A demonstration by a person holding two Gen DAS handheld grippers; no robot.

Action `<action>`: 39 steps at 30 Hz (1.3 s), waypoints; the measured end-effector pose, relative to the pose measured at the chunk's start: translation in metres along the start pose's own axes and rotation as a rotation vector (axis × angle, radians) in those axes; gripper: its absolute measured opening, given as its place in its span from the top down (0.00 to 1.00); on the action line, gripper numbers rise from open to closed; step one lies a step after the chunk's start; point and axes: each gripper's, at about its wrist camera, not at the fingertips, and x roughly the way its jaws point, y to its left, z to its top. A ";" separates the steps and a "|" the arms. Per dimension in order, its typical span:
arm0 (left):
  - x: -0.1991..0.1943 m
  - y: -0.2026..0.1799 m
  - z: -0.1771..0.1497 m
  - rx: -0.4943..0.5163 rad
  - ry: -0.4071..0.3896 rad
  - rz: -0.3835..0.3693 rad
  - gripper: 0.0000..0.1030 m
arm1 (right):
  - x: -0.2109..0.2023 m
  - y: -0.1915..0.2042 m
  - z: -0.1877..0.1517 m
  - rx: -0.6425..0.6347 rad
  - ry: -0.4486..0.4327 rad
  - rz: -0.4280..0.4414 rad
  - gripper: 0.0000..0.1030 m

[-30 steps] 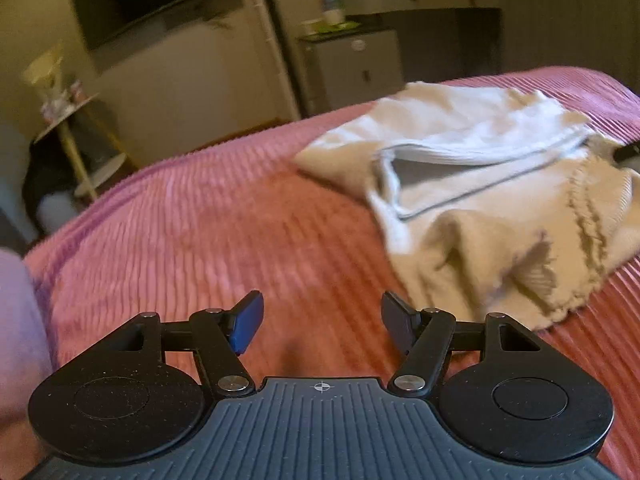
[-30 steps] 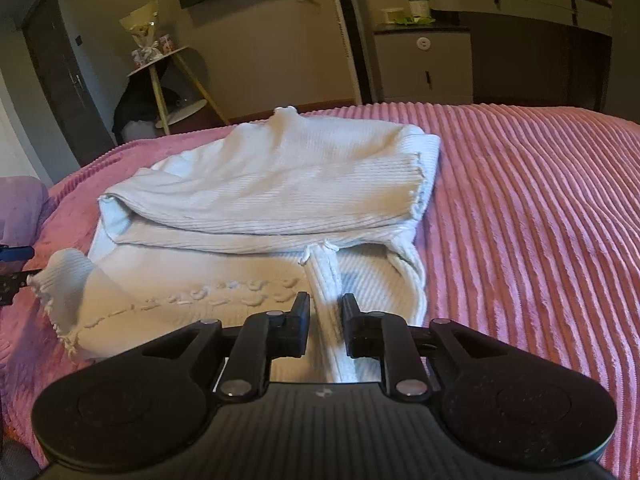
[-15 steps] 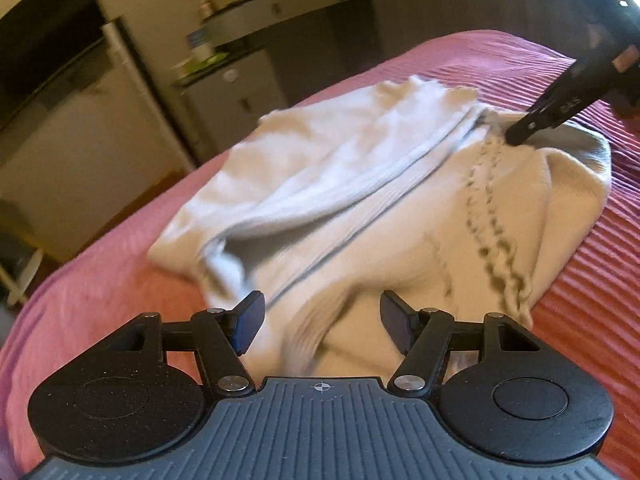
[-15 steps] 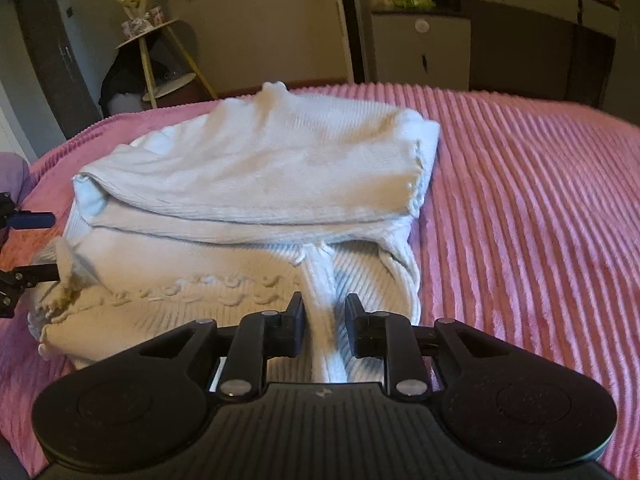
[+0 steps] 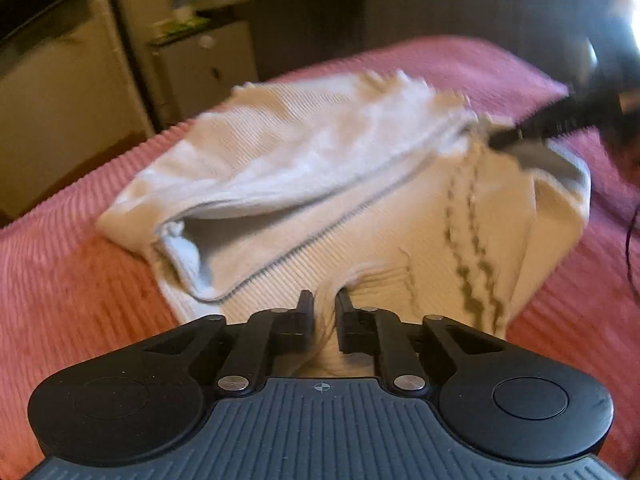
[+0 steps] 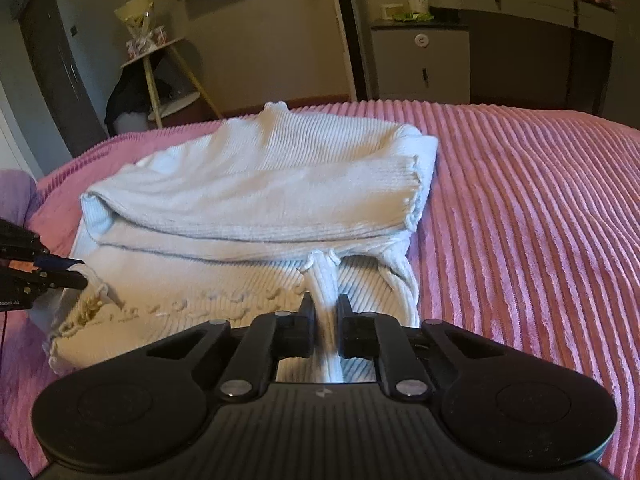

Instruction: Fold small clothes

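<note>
Tongs both pinched on cream knit garment — left tongs apparently on its corner, right tongs on the ribbed edge.

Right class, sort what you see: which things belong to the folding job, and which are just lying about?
Job: white knit garment; left tool and right tool, both pinching it.

Lying about: pink bedspread, grey cabinet, wooden stand.

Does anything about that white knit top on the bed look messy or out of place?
Nothing looks damaged or spilled. The white knit top lies part-folded and a bit uneven on the pink bedspread, its upper layer rumpled. The left gripper and right gripper each pinch a ridge of its near edge.
</note>
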 end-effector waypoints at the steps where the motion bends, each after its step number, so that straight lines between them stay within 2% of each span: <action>1: -0.007 -0.002 0.000 -0.012 -0.030 0.009 0.88 | -0.002 0.001 0.000 -0.004 -0.010 -0.004 0.92; 3: -0.022 -0.006 0.003 -0.042 -0.100 0.004 0.88 | -0.007 0.002 0.002 -0.016 -0.029 -0.004 0.92; 6: -0.049 -0.005 0.012 -0.111 -0.207 0.063 0.89 | -0.018 0.002 0.007 -0.016 -0.068 -0.014 0.92; 9: -0.078 0.009 0.026 -0.243 -0.313 0.114 0.90 | -0.030 0.002 0.016 -0.020 -0.127 -0.025 0.93; 12: -0.093 0.035 0.041 -0.381 -0.376 0.160 0.90 | -0.039 -0.002 0.034 -0.007 -0.201 -0.050 0.93; 14: -0.093 0.052 0.054 -0.428 -0.394 0.213 0.90 | -0.039 -0.005 0.052 0.009 -0.239 -0.077 0.93; 19: -0.066 0.088 0.084 -0.533 -0.388 0.280 0.91 | -0.018 -0.012 0.102 0.016 -0.316 -0.153 0.93; 23: -0.037 0.109 0.105 -0.539 -0.379 0.368 0.91 | 0.011 -0.018 0.137 0.022 -0.348 -0.219 0.93; 25: -0.022 0.119 0.111 -0.558 -0.386 0.379 0.91 | 0.025 -0.018 0.151 0.018 -0.367 -0.238 0.93; 28: 0.002 0.131 0.116 -0.568 -0.366 0.428 0.91 | 0.053 -0.015 0.165 -0.008 -0.349 -0.268 0.93; 32: 0.041 0.149 0.104 -0.600 -0.270 0.502 0.90 | 0.097 -0.020 0.169 0.013 -0.276 -0.275 0.93; 33: 0.052 0.153 0.096 -0.631 -0.223 0.500 0.90 | 0.109 -0.024 0.168 0.027 -0.234 -0.262 0.92; 35: 0.066 0.159 0.078 -0.688 -0.134 0.432 0.90 | 0.125 -0.028 0.162 0.047 -0.144 -0.258 0.80; 36: 0.069 0.160 0.069 -0.712 -0.126 0.396 0.90 | 0.128 -0.030 0.158 0.053 -0.123 -0.244 0.77; 37: 0.069 0.161 0.063 -0.727 -0.130 0.369 0.90 | 0.128 -0.031 0.154 0.052 -0.115 -0.219 0.70; 38: 0.067 0.163 0.056 -0.744 -0.136 0.337 0.84 | 0.129 -0.032 0.151 0.044 -0.106 -0.215 0.65; 39: 0.063 0.165 0.050 -0.768 -0.150 0.304 0.79 | 0.129 -0.032 0.149 0.035 -0.104 -0.220 0.65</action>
